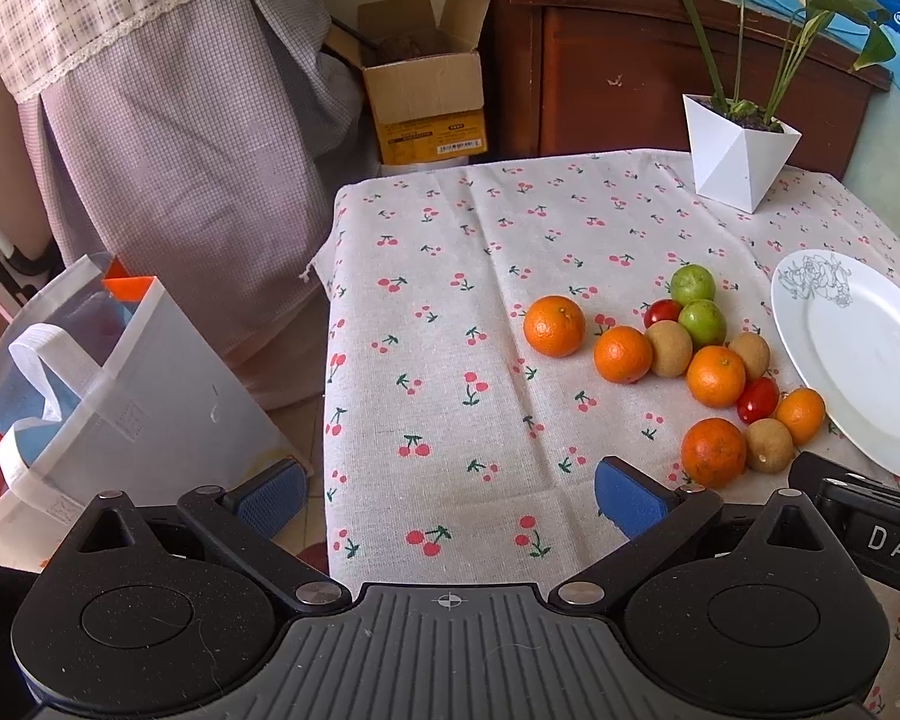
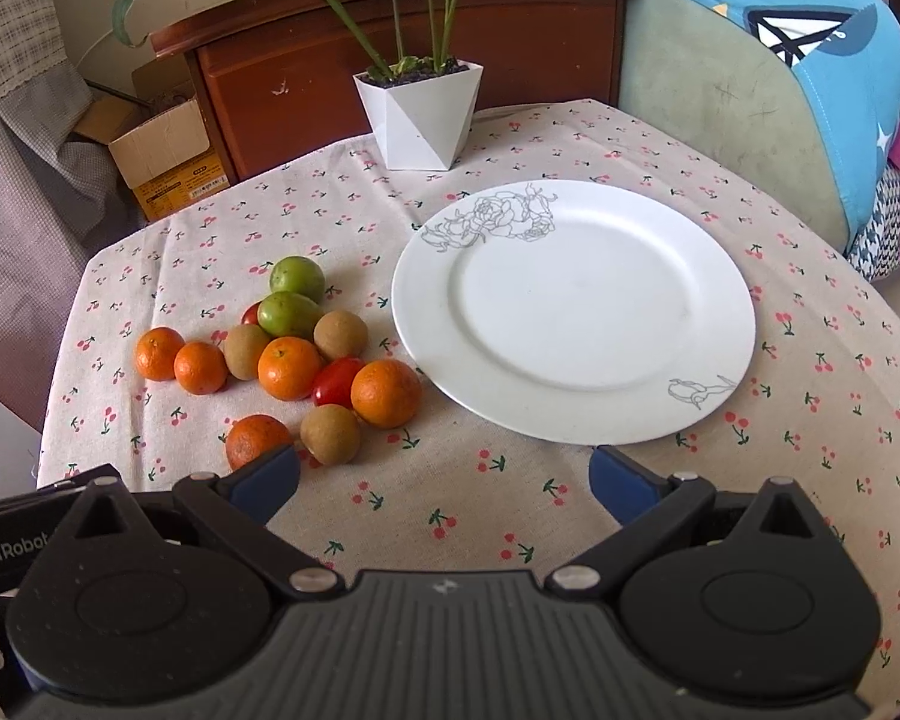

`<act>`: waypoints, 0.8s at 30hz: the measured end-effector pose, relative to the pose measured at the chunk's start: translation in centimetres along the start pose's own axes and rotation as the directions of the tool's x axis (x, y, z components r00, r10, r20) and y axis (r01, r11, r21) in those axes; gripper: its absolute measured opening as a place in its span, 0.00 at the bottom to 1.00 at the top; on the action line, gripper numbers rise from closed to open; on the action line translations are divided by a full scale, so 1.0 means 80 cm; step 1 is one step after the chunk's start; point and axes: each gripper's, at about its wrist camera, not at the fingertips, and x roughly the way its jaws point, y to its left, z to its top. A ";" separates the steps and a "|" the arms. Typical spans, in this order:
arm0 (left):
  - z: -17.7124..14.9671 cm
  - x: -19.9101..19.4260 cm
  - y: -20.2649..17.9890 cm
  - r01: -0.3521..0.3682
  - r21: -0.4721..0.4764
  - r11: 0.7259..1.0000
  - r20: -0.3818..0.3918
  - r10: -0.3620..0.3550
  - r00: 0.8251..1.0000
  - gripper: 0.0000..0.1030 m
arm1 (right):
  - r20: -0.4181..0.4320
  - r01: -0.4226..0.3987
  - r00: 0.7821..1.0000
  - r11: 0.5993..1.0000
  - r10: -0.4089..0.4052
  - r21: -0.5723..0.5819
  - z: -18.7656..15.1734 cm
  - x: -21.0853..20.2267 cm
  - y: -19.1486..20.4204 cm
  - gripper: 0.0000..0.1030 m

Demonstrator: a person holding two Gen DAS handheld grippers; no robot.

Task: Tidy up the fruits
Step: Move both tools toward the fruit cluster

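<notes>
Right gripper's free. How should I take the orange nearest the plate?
Grip the orange across its round middle, coming down from above. Put one jaw on its open plate-side flank and one in the gap on the far side; the tomato and brown fruit crowd its left.

White plate bore grey rose outlines; beside it lay orange, green, red and brown fruits; cherry-print tablecloth.

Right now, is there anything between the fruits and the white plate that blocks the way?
Nothing visible does. The fruits lie beside the plate, with only bare tablecloth between. Both grippers, left and right, are open.
</notes>
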 end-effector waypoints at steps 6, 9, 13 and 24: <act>0.000 -0.001 -0.001 -0.009 0.009 1.000 0.004 0.009 1.000 1.00 | -0.002 0.002 1.000 1.000 -0.002 0.002 0.000 0.000 0.000 0.99; 0.000 -0.001 -0.002 -0.020 0.019 1.000 0.006 0.020 1.000 1.00 | 0.000 0.003 1.000 1.000 -0.003 0.002 0.000 0.000 0.000 0.99; 0.001 -0.002 -0.003 -0.027 0.024 0.999 0.008 0.027 1.000 1.00 | 0.000 0.002 1.000 1.000 -0.002 0.003 0.000 0.000 0.001 0.99; 0.001 -0.005 -0.004 -0.040 0.038 0.998 0.019 0.039 0.999 0.98 | 0.003 -0.003 1.000 1.000 0.003 0.006 -0.001 0.000 0.002 0.99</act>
